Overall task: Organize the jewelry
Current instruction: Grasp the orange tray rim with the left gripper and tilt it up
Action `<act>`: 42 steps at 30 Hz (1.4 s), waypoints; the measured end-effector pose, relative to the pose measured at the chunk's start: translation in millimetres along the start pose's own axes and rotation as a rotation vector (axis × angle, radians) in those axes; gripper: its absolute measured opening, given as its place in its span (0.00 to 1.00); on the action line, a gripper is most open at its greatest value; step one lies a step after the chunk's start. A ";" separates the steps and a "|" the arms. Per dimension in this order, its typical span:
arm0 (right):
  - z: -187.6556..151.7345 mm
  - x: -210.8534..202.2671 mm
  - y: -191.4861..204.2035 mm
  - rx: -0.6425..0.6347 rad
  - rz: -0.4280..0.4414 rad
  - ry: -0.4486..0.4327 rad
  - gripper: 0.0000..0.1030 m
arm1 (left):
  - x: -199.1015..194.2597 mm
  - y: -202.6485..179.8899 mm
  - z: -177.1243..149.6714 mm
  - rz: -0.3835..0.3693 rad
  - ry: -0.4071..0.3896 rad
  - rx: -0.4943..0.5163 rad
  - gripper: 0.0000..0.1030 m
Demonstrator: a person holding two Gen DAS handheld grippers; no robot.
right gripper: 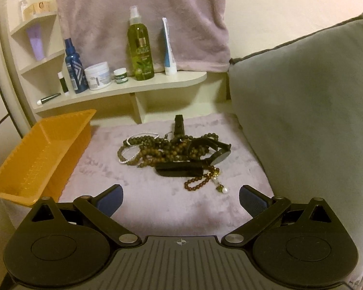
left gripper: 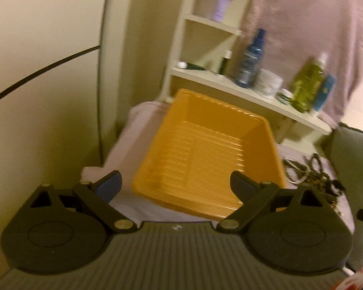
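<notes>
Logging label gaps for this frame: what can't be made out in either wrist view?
- Jewelry pile, left wrist view: motion-blurred, partly behind the orange tray and the left gripper; pieces indistinct.
- Jewelry pile, right wrist view: strands tangled; count unclear.
- Bottle labels on the shelf: mostly too small.
- Tray's near corner, right wrist view: behind the right gripper.

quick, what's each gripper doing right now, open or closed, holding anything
Left gripper: open, holding nothing, facing the orange tray.
Right gripper: open, holding nothing, short of the jewelry pile.
</notes>
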State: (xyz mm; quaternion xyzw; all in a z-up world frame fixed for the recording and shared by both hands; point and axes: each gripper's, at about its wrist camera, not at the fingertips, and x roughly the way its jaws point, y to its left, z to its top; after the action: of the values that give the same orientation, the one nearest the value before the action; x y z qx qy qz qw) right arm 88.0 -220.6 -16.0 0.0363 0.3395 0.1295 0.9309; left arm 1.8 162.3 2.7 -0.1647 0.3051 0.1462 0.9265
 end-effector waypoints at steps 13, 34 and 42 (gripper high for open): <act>4.4 24.9 14.3 -0.045 -0.034 0.045 0.92 | 52.3 48.3 -13.1 -0.132 0.024 -0.124 0.75; 7.7 30.2 21.8 -0.057 -0.056 0.056 0.92 | 72.8 38.6 -13.3 -0.158 0.020 -0.106 0.17; 8.5 7.1 19.3 -0.041 -0.054 0.002 0.92 | 53.0 9.4 -8.3 -0.083 -0.017 0.055 0.05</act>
State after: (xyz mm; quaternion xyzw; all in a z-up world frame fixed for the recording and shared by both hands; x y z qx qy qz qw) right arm 94.5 -200.0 -10.9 0.0078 0.3384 0.1112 0.9344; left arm 34.9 176.5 -38.1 -0.1506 0.2940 0.1008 0.9385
